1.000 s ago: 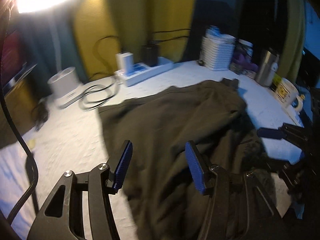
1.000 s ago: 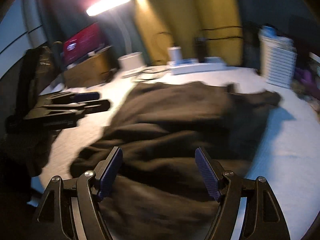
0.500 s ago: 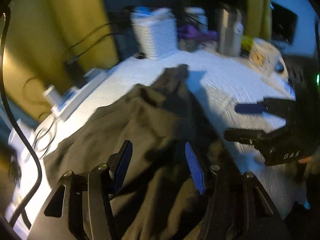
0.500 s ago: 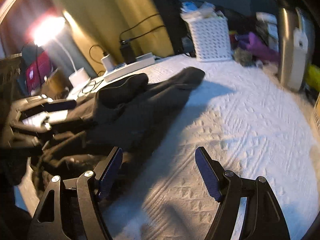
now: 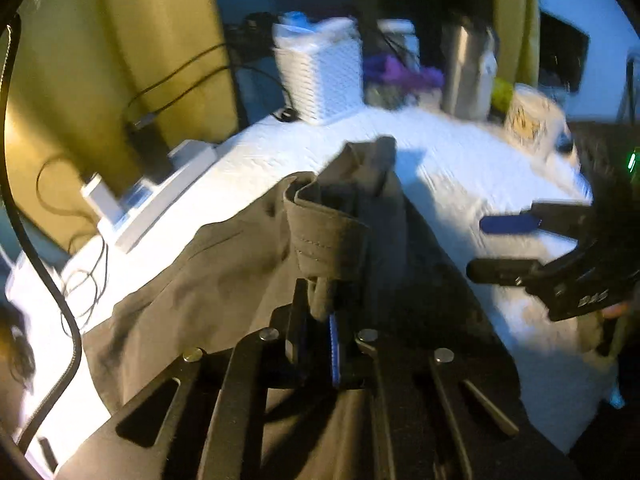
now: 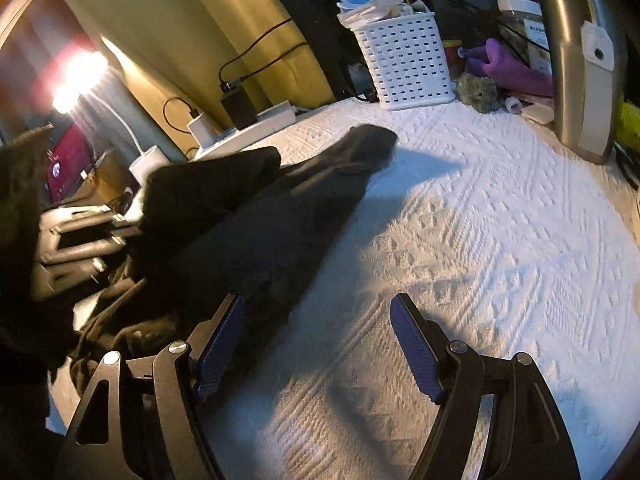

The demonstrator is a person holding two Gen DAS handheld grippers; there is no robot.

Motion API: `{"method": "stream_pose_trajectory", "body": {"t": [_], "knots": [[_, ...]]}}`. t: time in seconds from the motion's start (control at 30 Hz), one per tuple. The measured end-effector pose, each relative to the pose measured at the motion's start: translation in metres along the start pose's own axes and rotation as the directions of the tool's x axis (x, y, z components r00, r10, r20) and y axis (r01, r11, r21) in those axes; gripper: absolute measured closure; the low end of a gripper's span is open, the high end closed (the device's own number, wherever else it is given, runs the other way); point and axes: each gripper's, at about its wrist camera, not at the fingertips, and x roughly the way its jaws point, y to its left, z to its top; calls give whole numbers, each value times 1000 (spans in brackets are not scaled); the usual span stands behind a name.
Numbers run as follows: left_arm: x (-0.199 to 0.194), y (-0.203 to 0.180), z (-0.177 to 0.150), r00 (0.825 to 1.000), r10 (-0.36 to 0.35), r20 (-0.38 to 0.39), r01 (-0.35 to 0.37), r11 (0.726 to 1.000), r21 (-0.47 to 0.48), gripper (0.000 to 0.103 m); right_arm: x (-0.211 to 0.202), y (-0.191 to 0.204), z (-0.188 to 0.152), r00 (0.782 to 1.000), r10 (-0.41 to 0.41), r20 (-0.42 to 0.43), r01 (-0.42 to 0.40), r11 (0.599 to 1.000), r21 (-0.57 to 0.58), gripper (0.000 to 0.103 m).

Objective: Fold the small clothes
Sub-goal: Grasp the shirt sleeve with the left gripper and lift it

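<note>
A dark olive-brown garment (image 5: 224,276) lies crumpled on the white textured cloth (image 5: 460,168). My left gripper (image 5: 320,320) is shut on a fold of the garment, with a hemmed cuff (image 5: 324,240) standing up just beyond the fingers. My right gripper (image 6: 316,344) is open and empty, low over the white cloth (image 6: 480,240), with the garment (image 6: 256,232) to its left. The right gripper also shows at the right of the left wrist view (image 5: 504,248), jaws apart. The left gripper shows dimly at the left of the right wrist view (image 6: 76,240).
A white slotted basket (image 6: 408,64), a steel flask (image 6: 580,64), a purple item (image 6: 508,68) and a jar stand along the back edge. A power strip (image 6: 248,128) with chargers and cables and a lit lamp (image 6: 80,80) are at the back left. A mug (image 5: 532,120) stands far right.
My left gripper has closed on a fold of the garment; it was open half a second ago. The right gripper stays open and has held over the white cloth at the garment's right.
</note>
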Motion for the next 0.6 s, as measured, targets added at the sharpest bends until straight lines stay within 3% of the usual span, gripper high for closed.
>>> {"method": "stream_pose_trajectory", "body": {"t": [0.37,0.6], "knots": [[-32,82,-17,994,43,102,-23,983,-184,98,20,50,28,1000,-15,4,15,995,-96,26],[-33,137,-30,994,84,74,-63,964,-257,98,46,95,40,1000,8,-16,-10,985,-174,26]]}}
